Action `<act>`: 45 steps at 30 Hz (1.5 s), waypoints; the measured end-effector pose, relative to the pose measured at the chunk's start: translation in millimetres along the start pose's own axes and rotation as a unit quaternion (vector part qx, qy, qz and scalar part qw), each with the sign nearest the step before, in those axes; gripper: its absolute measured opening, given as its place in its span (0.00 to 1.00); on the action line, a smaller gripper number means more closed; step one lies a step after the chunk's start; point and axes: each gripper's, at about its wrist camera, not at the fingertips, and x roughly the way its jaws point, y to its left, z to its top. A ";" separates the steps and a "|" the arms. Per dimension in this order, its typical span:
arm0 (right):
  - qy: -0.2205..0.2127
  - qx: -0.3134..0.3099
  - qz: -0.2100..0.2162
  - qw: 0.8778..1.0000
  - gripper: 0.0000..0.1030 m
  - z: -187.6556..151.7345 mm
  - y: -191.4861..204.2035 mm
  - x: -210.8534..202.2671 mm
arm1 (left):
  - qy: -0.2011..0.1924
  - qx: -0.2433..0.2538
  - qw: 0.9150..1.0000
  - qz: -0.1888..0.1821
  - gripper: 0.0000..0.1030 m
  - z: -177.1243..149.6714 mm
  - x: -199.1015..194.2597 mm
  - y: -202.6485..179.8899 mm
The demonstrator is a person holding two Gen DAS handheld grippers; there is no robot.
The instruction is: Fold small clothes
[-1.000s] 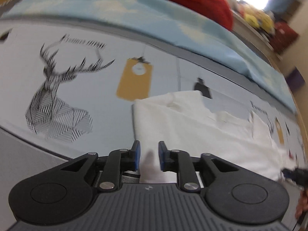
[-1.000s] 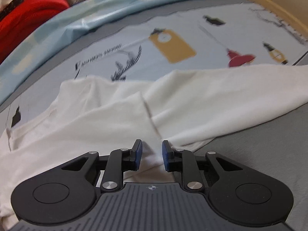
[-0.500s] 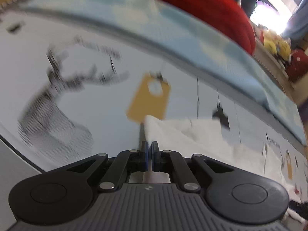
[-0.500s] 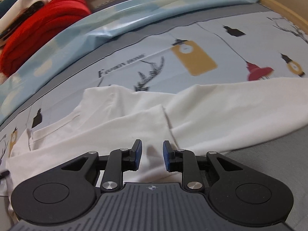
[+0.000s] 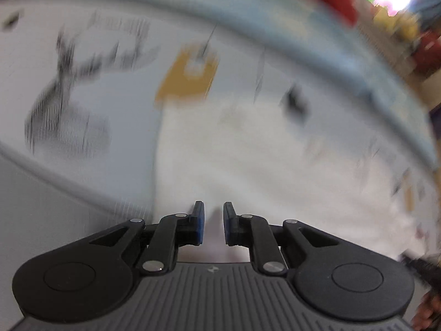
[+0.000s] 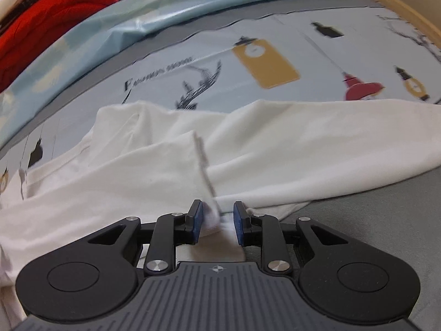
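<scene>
Both hand-held grippers tilt steeply down over the white shirt (image 6: 275,143) spread on the printed sheet (image 6: 289,44). Left hand-held gripper (image 5: 214,222) has just been opening, jaws parted above cloth; right hand-held gripper (image 6: 217,222) straddles a fold, unclamped.

Heavy motion blur left, glare top-right

free: grey bedsheet (image 6: 372,220) R of white shirt (image 6: 275,143) | blocked: red clothes pile (image 6: 49,13) far L
</scene>
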 end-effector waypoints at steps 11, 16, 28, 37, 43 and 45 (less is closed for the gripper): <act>-0.088 0.125 -0.016 0.988 0.25 11.4 -100.7 -47.0 | -0.088 0.029 0.995 -0.021 0.37 -12.1 -75.4 -48.9; -0.127 0.217 -0.030 0.967 0.25 10.9 -191.2 -55.4 | -0.072 0.073 0.994 -0.034 0.37 -30.7 -71.4 -86.0; -0.213 0.418 -0.040 0.882 0.30 -17.5 -353.8 -32.3 | -0.066 0.088 0.994 -0.017 0.37 -19.1 -47.9 -85.9; -0.257 0.376 -0.109 0.883 0.04 2.5 -329.7 -39.6 | -0.072 0.070 0.995 -0.014 0.37 -9.3 -55.7 -63.3; -0.321 0.142 -0.139 0.926 0.03 50.4 -188.5 -76.2 | -0.083 0.040 0.995 -0.025 0.37 -1.2 -71.1 -40.4; -0.334 0.066 -0.095 0.936 0.02 53.4 -123.9 -84.4 | -0.085 0.028 0.996 -0.028 0.37 1.4 -75.6 -30.5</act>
